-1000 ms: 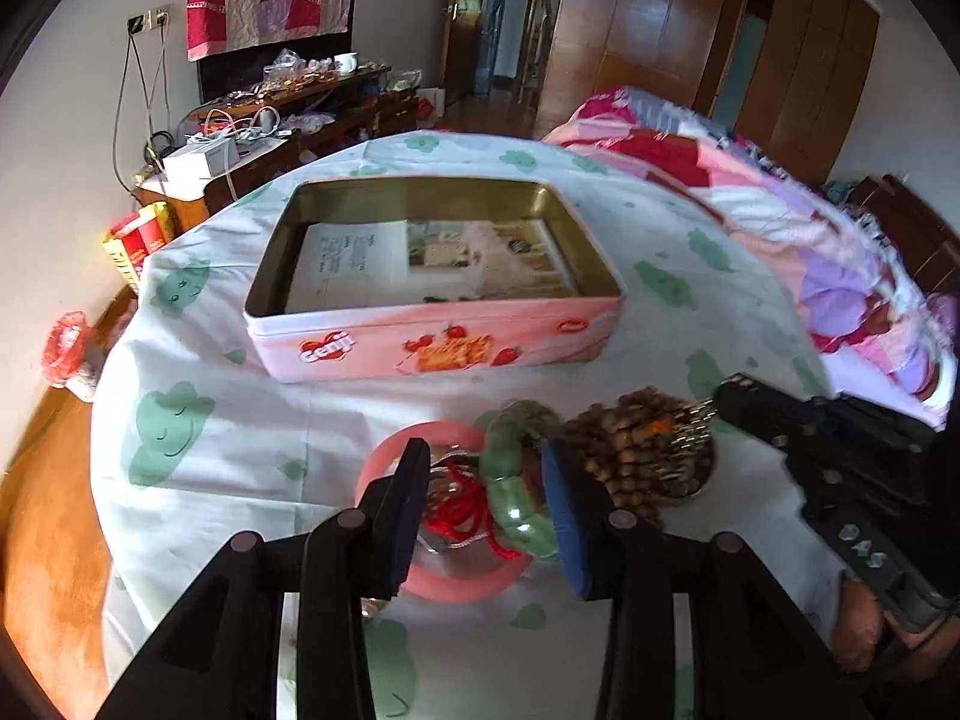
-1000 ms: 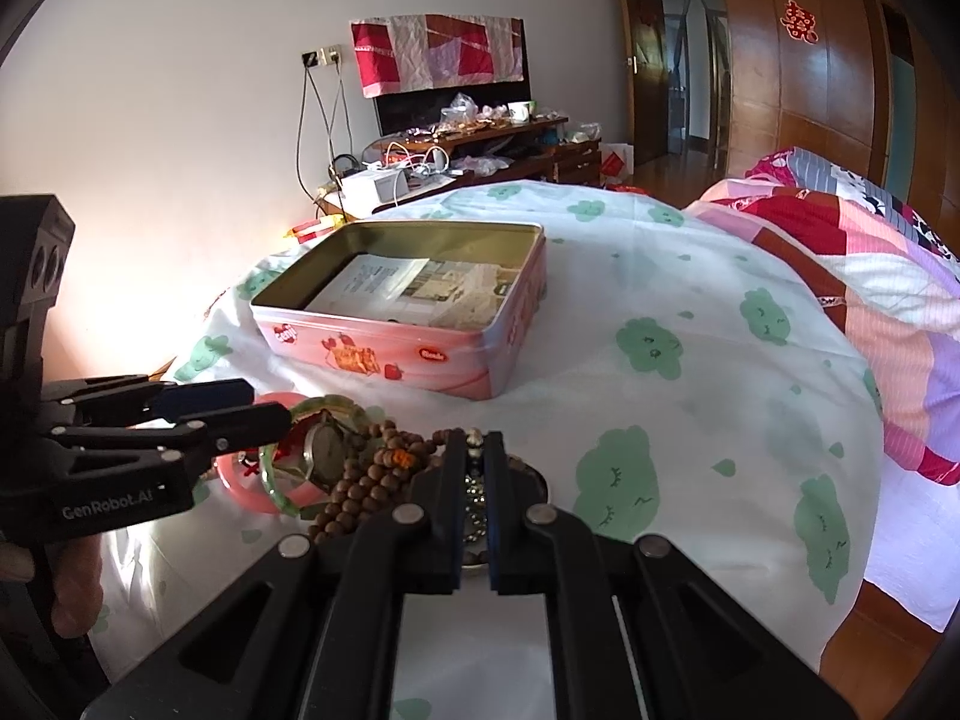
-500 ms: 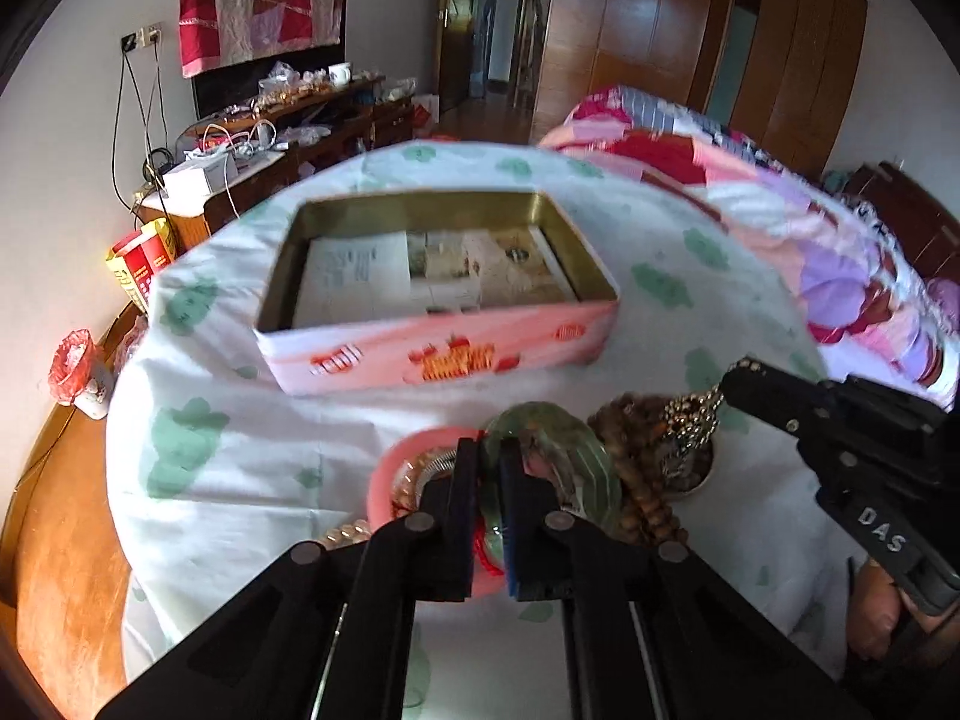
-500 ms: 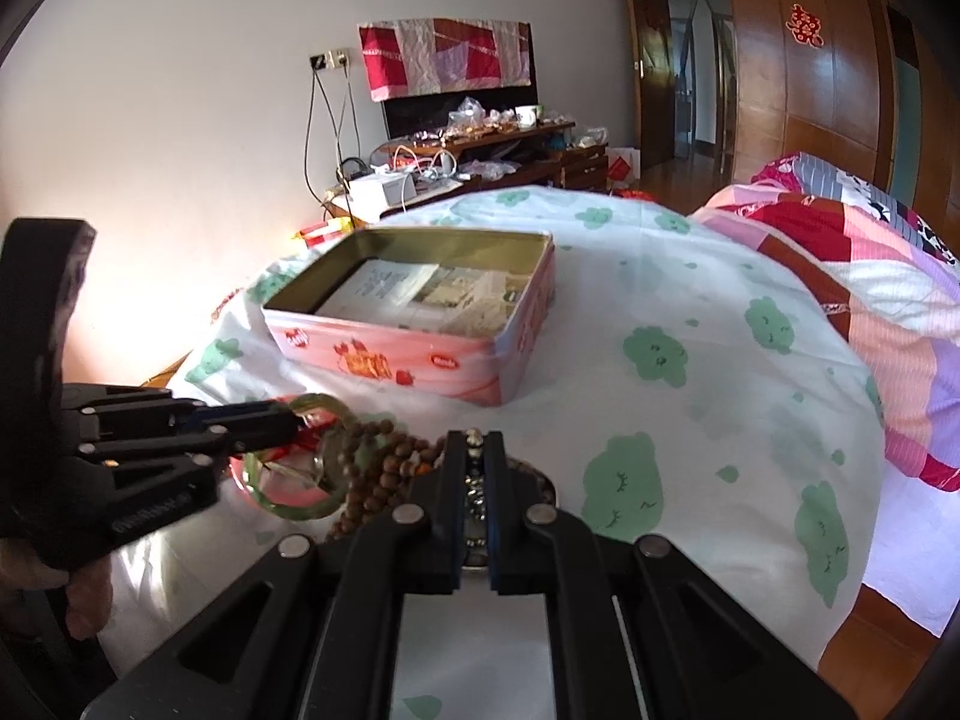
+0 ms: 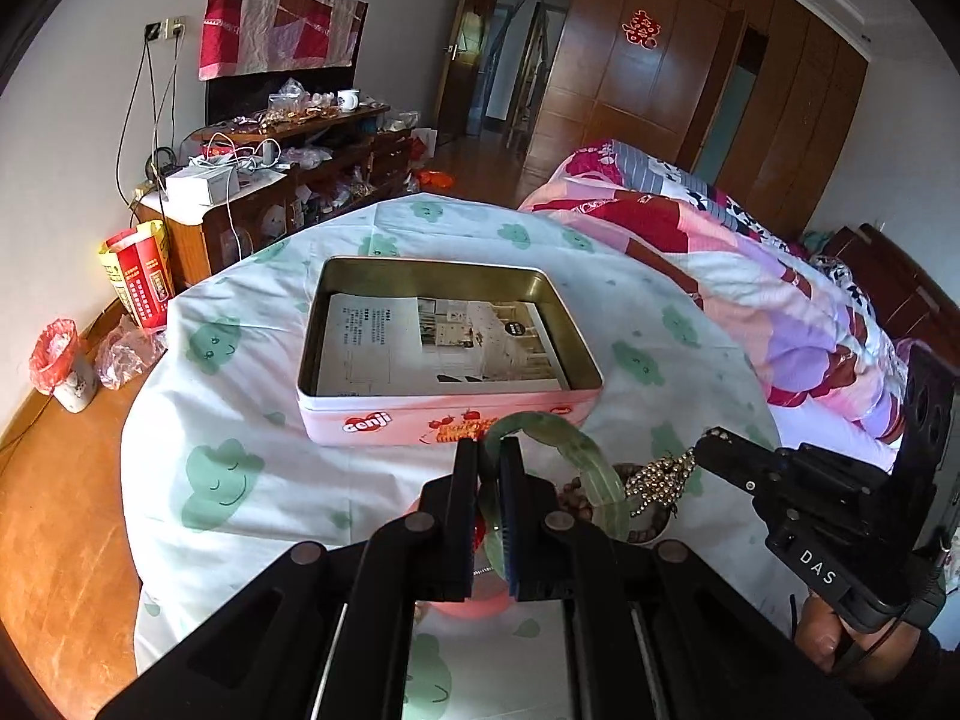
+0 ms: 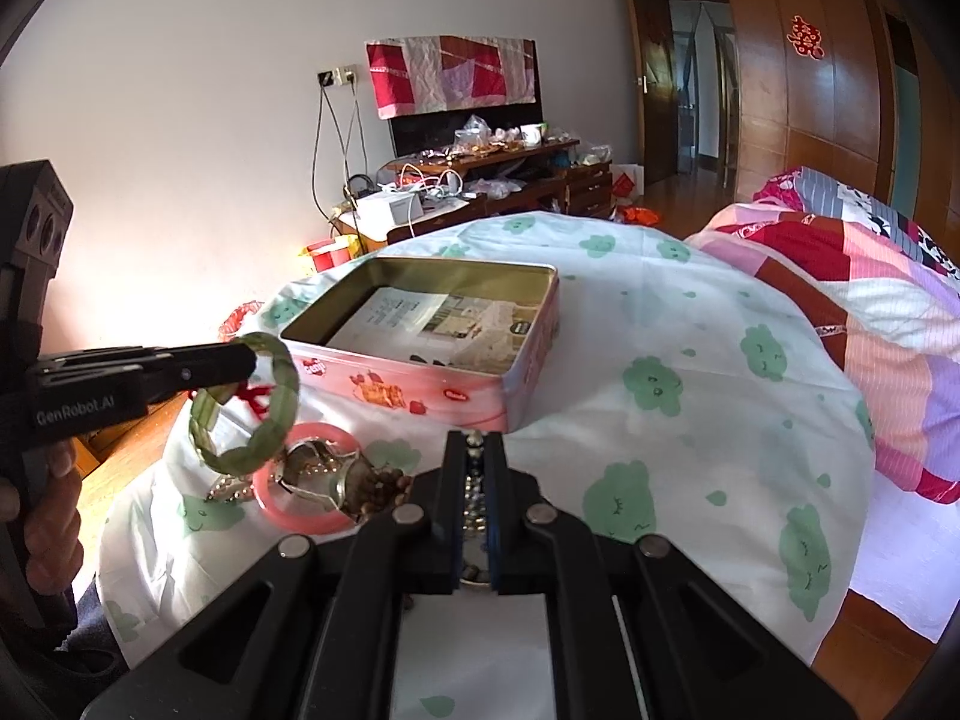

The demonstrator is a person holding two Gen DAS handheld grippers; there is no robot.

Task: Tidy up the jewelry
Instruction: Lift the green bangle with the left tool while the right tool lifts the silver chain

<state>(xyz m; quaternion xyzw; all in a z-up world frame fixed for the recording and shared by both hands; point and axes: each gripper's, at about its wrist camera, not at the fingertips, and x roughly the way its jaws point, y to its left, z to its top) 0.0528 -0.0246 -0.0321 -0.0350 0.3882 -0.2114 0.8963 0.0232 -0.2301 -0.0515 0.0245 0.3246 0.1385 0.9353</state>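
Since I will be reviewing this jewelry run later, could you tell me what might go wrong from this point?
1. The left gripper pinches the green bangle at one spot on its rim, so it may swing, slip and drop.
2. A red cord hangs from the bangle and could snag the pile on the pink ring dish.
3. The right gripper is shut on a beaded chain; lifting it may drag the wooden beads along.
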